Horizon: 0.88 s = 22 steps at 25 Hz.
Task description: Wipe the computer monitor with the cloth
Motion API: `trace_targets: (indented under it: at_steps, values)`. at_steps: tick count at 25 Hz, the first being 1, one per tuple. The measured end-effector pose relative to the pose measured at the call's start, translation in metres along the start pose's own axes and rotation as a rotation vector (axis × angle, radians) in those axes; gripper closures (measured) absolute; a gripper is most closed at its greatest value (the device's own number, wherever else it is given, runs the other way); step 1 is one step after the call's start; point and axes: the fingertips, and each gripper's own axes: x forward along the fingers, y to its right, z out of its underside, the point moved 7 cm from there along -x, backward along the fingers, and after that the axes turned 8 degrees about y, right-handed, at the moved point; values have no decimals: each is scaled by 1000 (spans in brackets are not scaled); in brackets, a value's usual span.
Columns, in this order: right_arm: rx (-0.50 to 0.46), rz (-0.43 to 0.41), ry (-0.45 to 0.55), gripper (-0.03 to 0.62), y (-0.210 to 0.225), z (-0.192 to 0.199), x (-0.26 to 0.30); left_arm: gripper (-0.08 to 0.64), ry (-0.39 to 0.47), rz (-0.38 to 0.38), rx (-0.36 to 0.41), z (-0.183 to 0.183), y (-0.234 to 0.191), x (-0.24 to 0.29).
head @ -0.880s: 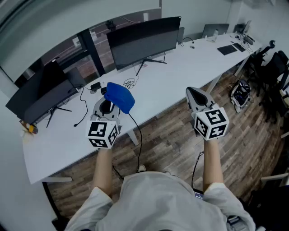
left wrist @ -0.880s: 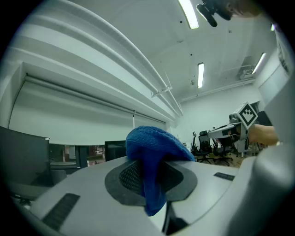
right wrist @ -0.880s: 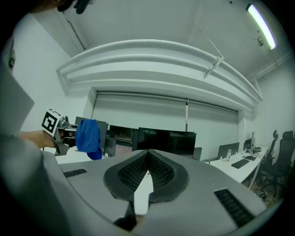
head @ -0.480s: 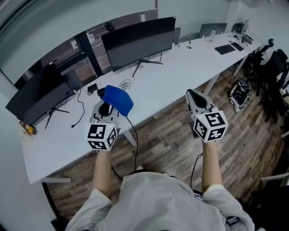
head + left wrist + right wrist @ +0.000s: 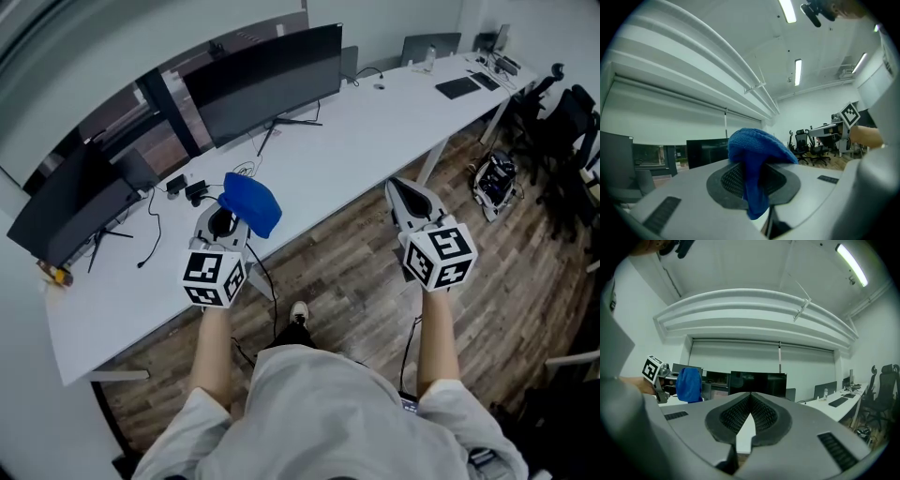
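A blue cloth [image 5: 251, 202] is pinched in my left gripper [image 5: 223, 220], held over the front edge of the white desk [image 5: 366, 122]; in the left gripper view the cloth [image 5: 754, 154] bulges out over the shut jaws. The wide black monitor [image 5: 262, 82] stands at the back of the desk, well ahead of the cloth and apart from it. It also shows far off in the right gripper view as a dark monitor [image 5: 758, 382]. My right gripper [image 5: 409, 201] hangs over the wood floor right of the desk, shut with nothing in it.
A second dark monitor [image 5: 80, 202] stands at the desk's left end, with cables and small black adapters [image 5: 187, 187] between the two. A keyboard [image 5: 457, 87] lies at the far right of the desk. Office chairs [image 5: 562, 122] and a bag [image 5: 493, 176] sit on the floor at right.
The view has shifted: the desk and monitors have slid left and up in the picture. Both grippers keep their pose, and the cloth stays in the left one.
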Motion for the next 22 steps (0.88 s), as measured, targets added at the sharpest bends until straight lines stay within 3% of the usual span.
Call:
trace_targets:
  at_steps: [8,15,22]
  values:
    - [17,-4,-21,580,58,21,54,495,-23,65,12,21,-6,92]
    - [-23,13,-75,579,126,44,157,495,-33,81,-34,62,-62,225]
    - [30,27,-62,578,184,34,265,494,-17,127,-34,61,-117,340]
